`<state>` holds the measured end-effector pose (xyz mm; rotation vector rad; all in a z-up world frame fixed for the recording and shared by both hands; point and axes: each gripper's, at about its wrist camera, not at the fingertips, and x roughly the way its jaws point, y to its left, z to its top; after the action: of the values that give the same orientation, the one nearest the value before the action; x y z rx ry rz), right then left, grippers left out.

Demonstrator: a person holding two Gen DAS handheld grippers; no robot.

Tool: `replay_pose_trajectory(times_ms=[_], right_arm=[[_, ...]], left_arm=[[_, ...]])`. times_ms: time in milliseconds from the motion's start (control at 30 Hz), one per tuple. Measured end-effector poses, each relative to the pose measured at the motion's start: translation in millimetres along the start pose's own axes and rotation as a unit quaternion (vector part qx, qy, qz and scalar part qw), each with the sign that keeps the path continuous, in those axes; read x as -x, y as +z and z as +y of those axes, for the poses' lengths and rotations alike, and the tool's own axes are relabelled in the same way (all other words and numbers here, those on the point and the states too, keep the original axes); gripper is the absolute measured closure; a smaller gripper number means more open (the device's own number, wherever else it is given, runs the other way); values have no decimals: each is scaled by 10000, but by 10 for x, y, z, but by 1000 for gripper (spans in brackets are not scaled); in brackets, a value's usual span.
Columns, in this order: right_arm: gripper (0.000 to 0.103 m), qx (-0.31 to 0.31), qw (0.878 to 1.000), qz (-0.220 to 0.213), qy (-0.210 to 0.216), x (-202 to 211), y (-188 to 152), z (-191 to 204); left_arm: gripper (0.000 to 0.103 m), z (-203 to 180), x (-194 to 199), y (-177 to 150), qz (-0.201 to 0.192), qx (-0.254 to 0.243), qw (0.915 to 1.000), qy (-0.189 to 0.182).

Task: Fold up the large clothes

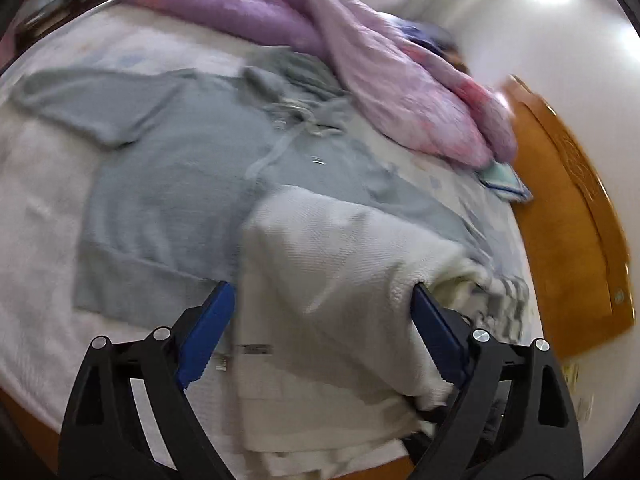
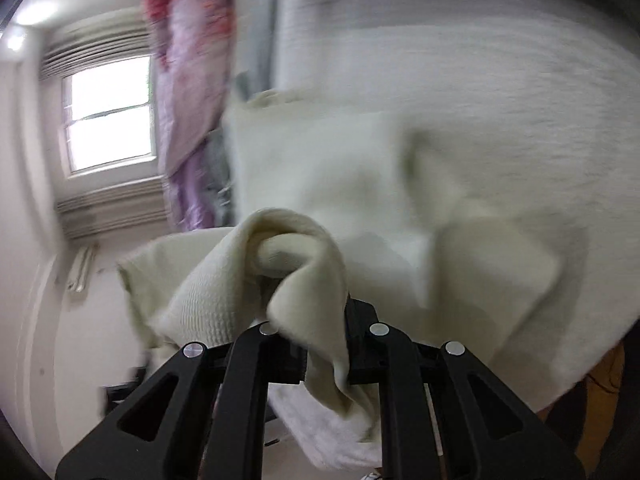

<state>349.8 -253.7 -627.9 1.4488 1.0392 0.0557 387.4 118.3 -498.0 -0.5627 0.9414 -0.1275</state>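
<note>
A cream knit garment point(image 1: 332, 264) lies bunched on the bed, draped between and over my left gripper's point(image 1: 324, 292) blue fingers point(image 1: 208, 320), which stand wide apart. A grey hooded sweatshirt point(image 1: 172, 176) lies spread flat on the white bedsheet point(image 1: 36, 208) beyond it, partly covered by the cream garment. In the right wrist view my right gripper point(image 2: 308, 304) is shut on a gathered fold of the cream garment point(image 2: 296, 256), lifted off the bed; its fingertips are hidden by the cloth. The view is tilted and blurred.
A purple and pink quilt point(image 1: 360, 64) is heaped along the far side of the bed. A wooden headboard point(image 1: 568, 208) stands at the right, with a small teal cloth point(image 1: 504, 180) near it. A window point(image 2: 108, 116) and white wall show in the right wrist view.
</note>
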Motion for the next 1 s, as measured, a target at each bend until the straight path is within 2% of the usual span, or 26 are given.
replay_pose_trajectory(times_ms=[67, 133, 200, 233, 300, 400, 533, 600, 667, 700, 800, 900, 967, 1000], right_arm=[[91, -172, 9998, -14, -86, 19, 59, -83], [91, -239, 9995, -30, -190, 15, 62, -94], [92, -218, 9993, -58, -306, 40, 88, -131], [92, -207, 9991, -67, -364, 68, 104, -140], [92, -102, 9986, -43, -521, 116, 151, -132], [89, 318, 9969, 105, -712, 134, 210, -43], [89, 1026, 9876, 260, -1158, 228, 267, 159], [82, 1570, 9758, 185, -1512, 317, 270, 363], [76, 1989, 9662, 45, -1640, 394, 264, 539], [73, 2331, 9569, -134, -1725, 450, 264, 714], [64, 2943, 9434, -243, -1508, 483, 260, 1053], [55, 3532, 9280, -128, -1179, 282, 226, 1476], [50, 3533, 9298, 10, -1034, 108, 314, 1596], [48, 3395, 9359, 198, -920, -66, 401, 1658]], left_arm=[[14, -111, 93, -30, -162, 71, 9983, -562], [14, -138, 151, -5, -194, 248, 9955, -891], [14, -70, 108, 35, -239, 506, 9962, -670], [14, -23, 0, 48, -132, 539, 9981, -275], [14, 4, -320, 64, 362, 414, 9982, 251], [18, 11, -816, 26, 990, 459, 9939, 137], [19, -214, -1180, 111, 1093, 347, 9934, -82], [19, -404, -1392, 220, 1102, 262, 9934, -167], [20, -518, -1562, 281, 1167, 188, 9929, -132], [19, -527, -1662, 303, 1260, 258, 9916, -142], [19, -432, -1656, 382, 1277, 721, 9886, -328], [18, -267, -1415, 379, 1170, 1091, 9829, -907], [17, -157, -1189, 361, 1013, 1283, 9801, -1129], [15, -105, -1086, 335, 948, 1322, 9800, -1148]])
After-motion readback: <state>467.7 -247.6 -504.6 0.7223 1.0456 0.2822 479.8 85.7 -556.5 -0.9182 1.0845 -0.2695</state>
